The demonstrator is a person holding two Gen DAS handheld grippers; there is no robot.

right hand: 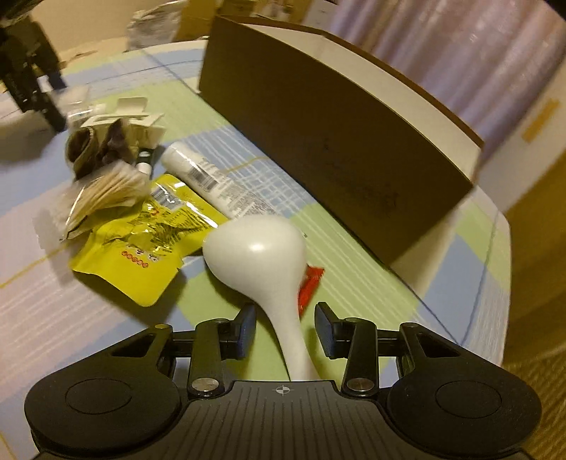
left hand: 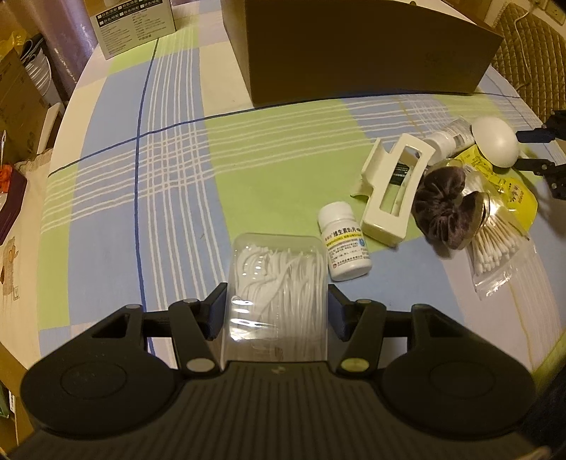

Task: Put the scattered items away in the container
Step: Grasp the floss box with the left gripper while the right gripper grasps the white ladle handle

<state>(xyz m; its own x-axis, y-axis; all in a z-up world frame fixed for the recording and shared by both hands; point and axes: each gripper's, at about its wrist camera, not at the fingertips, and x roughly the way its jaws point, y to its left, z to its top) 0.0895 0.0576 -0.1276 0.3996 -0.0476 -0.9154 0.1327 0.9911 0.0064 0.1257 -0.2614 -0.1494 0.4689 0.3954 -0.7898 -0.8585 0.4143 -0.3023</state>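
My left gripper (left hand: 277, 308) is shut on a clear box of white floss picks (left hand: 279, 269), low over the checked tablecloth. The brown cardboard container (left hand: 353, 53) stands at the back, its pale inside showing in the right wrist view (right hand: 389, 81). My right gripper (right hand: 286, 331) is open around the thin handle of a white round-headed tool (right hand: 258, 247), with gaps on both sides. Between the two grippers lie a white pill bottle (left hand: 345, 244), a cream claw clip (left hand: 392, 187), a dark scrunchie (left hand: 445, 208), a bag of cotton swabs (left hand: 495, 251), a yellow sachet (right hand: 141, 247) and a white tube (right hand: 212, 180).
A small red packet (right hand: 309, 286) lies under the white tool's head. A grey printed carton (left hand: 134, 24) stands at the table's back left. A quilted chair (left hand: 530, 42) sits behind the container. The round table's edge (right hand: 506, 283) curves close on the right.
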